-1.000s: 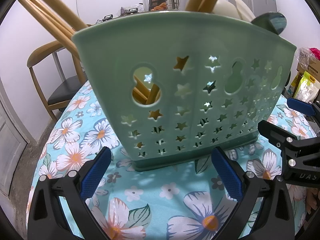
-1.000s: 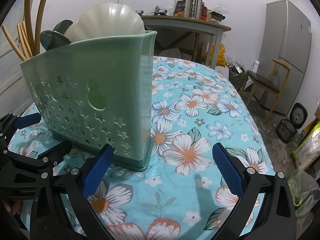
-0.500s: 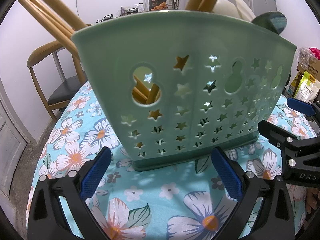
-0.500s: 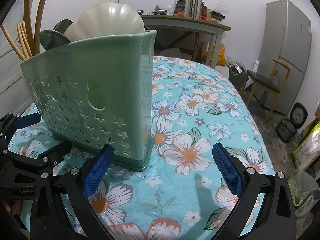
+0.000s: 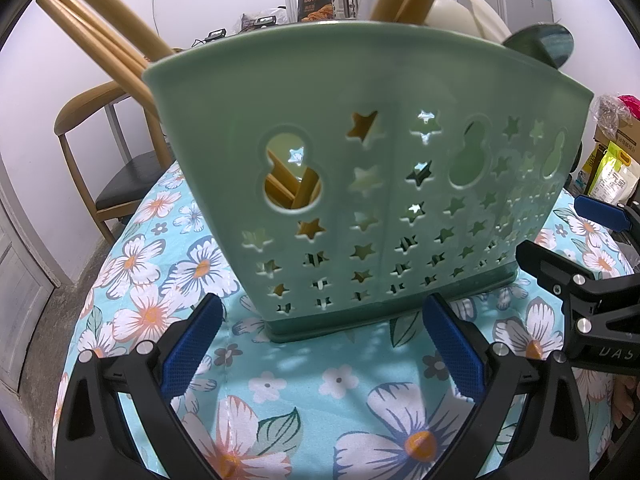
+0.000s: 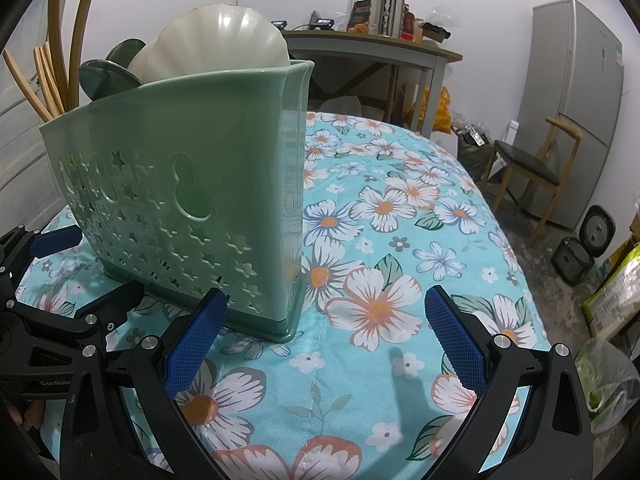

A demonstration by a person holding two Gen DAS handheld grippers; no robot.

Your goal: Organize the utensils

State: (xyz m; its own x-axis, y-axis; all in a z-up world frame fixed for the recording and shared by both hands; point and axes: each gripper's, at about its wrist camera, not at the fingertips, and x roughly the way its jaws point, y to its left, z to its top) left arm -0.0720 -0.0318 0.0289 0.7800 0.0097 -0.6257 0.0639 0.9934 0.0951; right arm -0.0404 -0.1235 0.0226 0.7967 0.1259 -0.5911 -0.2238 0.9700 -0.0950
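Floral cloth covers the counter. We hold both hand-held grippers — left, right — released, empty. Nudging the top-heavy green caddy could tip it.

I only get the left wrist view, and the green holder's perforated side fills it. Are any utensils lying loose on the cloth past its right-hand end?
Observer: No. In the right wrist view the floral tablecloth beyond the green holder has no loose utensils on it.
Operator: Is the right tool carrying anything?
Observer: No. The right tool is open, with only cloth between its fingers.
Operator: What is the white thing sticking up at that end?
Observer: A big white ribbed spoon, bowl upward, with a dark green spoon beside it.
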